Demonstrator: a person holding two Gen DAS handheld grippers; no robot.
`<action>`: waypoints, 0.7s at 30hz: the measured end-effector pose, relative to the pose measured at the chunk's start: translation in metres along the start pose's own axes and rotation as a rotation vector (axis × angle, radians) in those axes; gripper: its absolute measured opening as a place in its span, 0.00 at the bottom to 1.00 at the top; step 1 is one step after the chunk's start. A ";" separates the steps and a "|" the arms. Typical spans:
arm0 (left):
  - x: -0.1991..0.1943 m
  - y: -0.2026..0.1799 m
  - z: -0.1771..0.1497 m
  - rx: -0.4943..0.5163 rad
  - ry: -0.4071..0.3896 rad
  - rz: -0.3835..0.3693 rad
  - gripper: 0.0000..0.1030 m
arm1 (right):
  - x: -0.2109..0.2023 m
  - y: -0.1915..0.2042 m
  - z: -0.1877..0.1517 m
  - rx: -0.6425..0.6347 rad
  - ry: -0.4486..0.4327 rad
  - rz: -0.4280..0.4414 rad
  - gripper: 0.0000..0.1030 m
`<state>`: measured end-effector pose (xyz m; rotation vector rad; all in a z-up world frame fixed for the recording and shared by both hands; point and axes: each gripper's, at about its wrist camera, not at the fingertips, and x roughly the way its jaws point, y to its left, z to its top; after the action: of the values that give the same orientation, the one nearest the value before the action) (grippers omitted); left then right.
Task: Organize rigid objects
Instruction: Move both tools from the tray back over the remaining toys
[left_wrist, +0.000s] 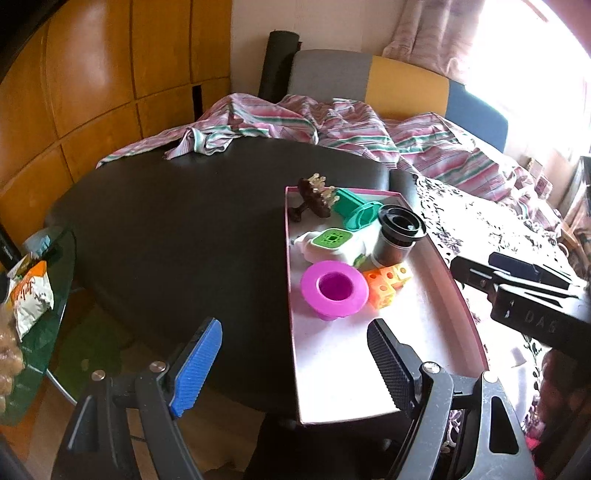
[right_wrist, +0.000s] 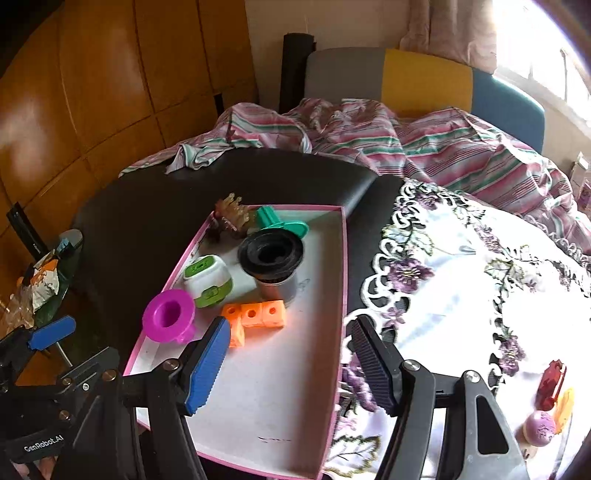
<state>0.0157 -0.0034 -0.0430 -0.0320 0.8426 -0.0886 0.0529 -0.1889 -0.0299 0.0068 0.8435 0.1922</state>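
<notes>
A shallow pink-rimmed tray (left_wrist: 436, 317) (right_wrist: 280, 398) sits on the dark table (left_wrist: 177, 229). In it lie a magenta cup (left_wrist: 334, 290) (right_wrist: 169, 315), orange cubes (left_wrist: 386, 282) (right_wrist: 258, 315), a white-green box (left_wrist: 332, 245) (right_wrist: 207, 278), a black-topped canister (left_wrist: 399, 232) (right_wrist: 271, 264), a teal piece (left_wrist: 356, 208) (right_wrist: 282, 221) and a brown spiky figure (left_wrist: 314, 197) (right_wrist: 229, 218). My left gripper (left_wrist: 295, 365) is open and empty over the tray's near left edge. My right gripper (right_wrist: 291, 363) is open and empty above the tray's near right rim.
A white floral cloth (right_wrist: 480, 288) covers the table's right part; a red piece (right_wrist: 552, 384), a yellow piece (right_wrist: 565, 408) and a purple ball (right_wrist: 541, 428) lie on it. A striped sheet (left_wrist: 332, 125) lies behind. A glass side table with snack bags (left_wrist: 33, 295) stands left.
</notes>
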 end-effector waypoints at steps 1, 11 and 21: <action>-0.001 -0.002 0.000 0.008 -0.004 -0.001 0.79 | -0.003 -0.003 0.000 0.003 -0.004 -0.005 0.67; -0.008 -0.025 0.001 0.087 -0.019 -0.030 0.79 | -0.028 -0.047 -0.004 0.048 -0.024 -0.075 0.67; -0.007 -0.050 0.005 0.143 -0.023 -0.077 0.79 | -0.070 -0.140 -0.018 0.202 -0.029 -0.204 0.67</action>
<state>0.0116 -0.0526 -0.0311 0.0689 0.8106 -0.2202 0.0176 -0.3401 -0.0010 0.1119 0.8259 -0.0855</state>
